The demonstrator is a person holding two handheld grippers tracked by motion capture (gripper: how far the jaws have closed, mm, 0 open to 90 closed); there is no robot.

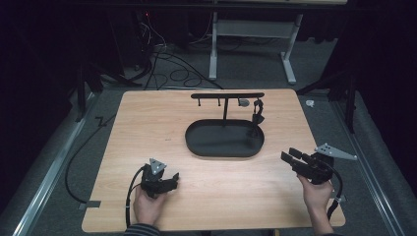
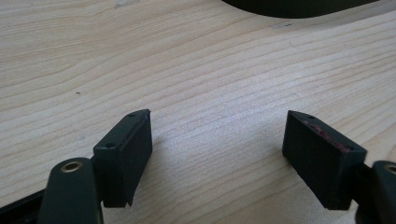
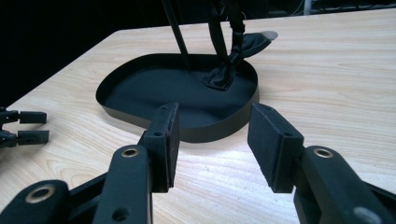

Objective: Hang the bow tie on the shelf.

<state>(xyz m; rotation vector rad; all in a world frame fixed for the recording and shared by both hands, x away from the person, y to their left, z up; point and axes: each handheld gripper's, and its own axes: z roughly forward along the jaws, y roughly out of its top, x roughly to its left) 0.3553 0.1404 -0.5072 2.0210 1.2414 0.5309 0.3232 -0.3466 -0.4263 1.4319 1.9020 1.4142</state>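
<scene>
Wooden table (image 1: pixel 147 128): strap (image 1: pixel 256 114) hangs on the stand (image 1: pixel 226 96) above the tray (image 1: pixel 196 142) — your left gripper (image 1: pixel 169 181) and right gripper (image 1: pixel 290 158) gape empty; hanging looks done.

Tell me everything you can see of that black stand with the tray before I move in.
The stand is matte black, metal by the look. Its oval tray has a low upright wall and sits flat on the wooden table, past the middle. A thin post rises from the tray's far side to a level crossbar with small hooks beneath. A black strap hangs from the bar's right end, its lower end lying in the tray. Neither gripper touches the stand.
</scene>
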